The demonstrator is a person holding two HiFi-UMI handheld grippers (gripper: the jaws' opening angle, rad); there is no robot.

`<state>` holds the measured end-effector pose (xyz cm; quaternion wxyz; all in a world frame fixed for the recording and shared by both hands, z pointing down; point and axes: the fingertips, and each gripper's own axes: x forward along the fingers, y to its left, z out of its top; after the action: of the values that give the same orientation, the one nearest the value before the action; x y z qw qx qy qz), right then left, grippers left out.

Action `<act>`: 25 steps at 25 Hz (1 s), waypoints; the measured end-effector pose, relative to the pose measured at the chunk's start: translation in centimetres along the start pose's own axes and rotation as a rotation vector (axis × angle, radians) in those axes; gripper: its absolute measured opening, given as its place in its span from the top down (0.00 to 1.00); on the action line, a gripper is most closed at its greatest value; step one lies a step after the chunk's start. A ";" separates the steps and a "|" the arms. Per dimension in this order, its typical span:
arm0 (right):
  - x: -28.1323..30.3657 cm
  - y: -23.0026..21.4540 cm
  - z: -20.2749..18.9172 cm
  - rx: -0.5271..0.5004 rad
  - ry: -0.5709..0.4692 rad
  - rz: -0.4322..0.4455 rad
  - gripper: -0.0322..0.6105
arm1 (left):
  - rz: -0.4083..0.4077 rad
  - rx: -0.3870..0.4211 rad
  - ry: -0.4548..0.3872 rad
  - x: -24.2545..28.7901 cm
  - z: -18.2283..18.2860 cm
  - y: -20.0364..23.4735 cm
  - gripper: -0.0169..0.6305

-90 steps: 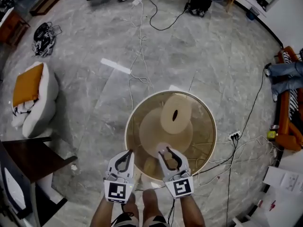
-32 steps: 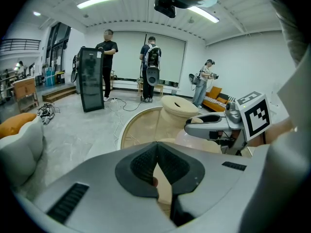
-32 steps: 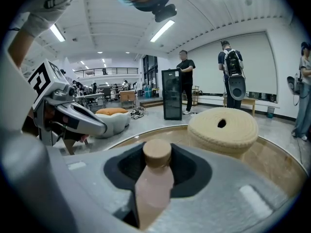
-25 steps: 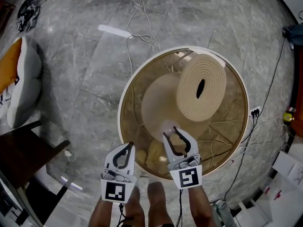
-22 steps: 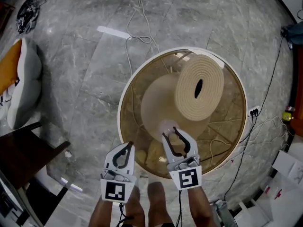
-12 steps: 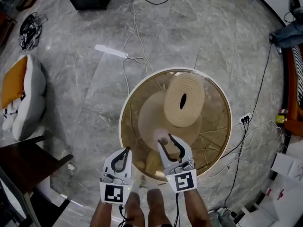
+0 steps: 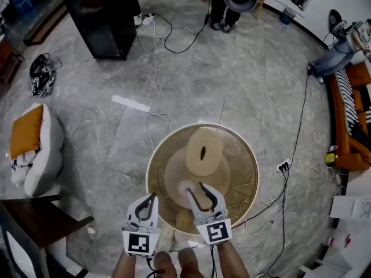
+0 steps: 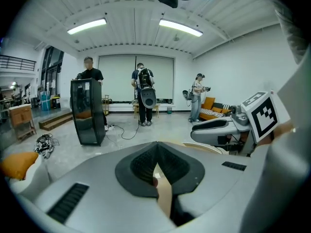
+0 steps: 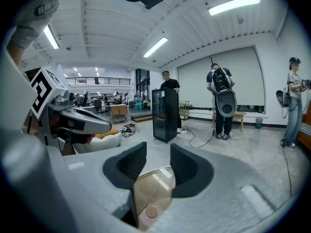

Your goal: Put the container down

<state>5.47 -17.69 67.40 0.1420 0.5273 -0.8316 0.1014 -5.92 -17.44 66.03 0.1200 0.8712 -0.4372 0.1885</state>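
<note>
Container (image 7: 240, 172): round, amber, see-through, with a white rim. It stands on the grey marble floor (image 7: 255, 91), in the near middle of the room. Inside lies a woven disc (image 7: 203, 151) with a dark slot, tilted on a pale cone-shaped piece.

Right tool (image 7: 196, 188): over the container's near part, jaws spread and just opened wider. Nothing is pinched. Only the container's amber inside shows through the gap, and the pads stand clear of it.

Left tool (image 7: 146, 200): just left of the near rim, jaw tips pressed together, nothing between them.

Surroundings: white cables (image 7: 155, 74) trail across the floor beyond the container. A black cabinet (image 7: 104, 16) stands far left. A white seat with an orange cushion (image 7: 32, 146) lies at the left. A standing person (image 7: 229, 2) is at the far side, and an orange sofa (image 7: 353, 126) is at the right.
</note>
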 end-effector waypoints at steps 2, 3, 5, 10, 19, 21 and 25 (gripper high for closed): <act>-1.2 0.1 2.0 0.007 -0.011 -0.011 0.71 | -0.002 0.007 -0.016 -1.0 2.2 -0.4 0.95; -1.8 0.1 2.9 0.009 -0.014 -0.015 0.71 | 0.001 -0.004 -0.021 -1.6 3.4 -0.6 0.95; -2.9 -0.1 4.8 0.015 -0.022 -0.026 0.71 | 0.001 0.008 -0.035 -2.5 5.7 -0.9 0.95; -5.7 -1.0 9.5 0.018 -0.079 -0.058 0.71 | -0.006 0.074 -0.084 -5.3 10.5 -1.9 0.95; -11.9 -1.1 16.3 0.026 -0.107 -0.092 0.71 | -0.015 0.143 -0.132 -11.0 16.5 -4.2 0.95; -13.4 -1.0 17.3 0.021 -0.107 -0.101 0.71 | -0.014 0.149 -0.148 -12.4 17.8 -4.8 0.95; -16.2 -0.1 19.4 0.028 -0.129 -0.111 0.71 | -0.019 0.170 -0.180 -14.8 20.0 -5.7 0.95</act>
<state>9.62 -10.20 43.62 0.0858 0.5800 -0.8070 0.0709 -4.94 -10.97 41.34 0.0078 0.8957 -0.4204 0.1447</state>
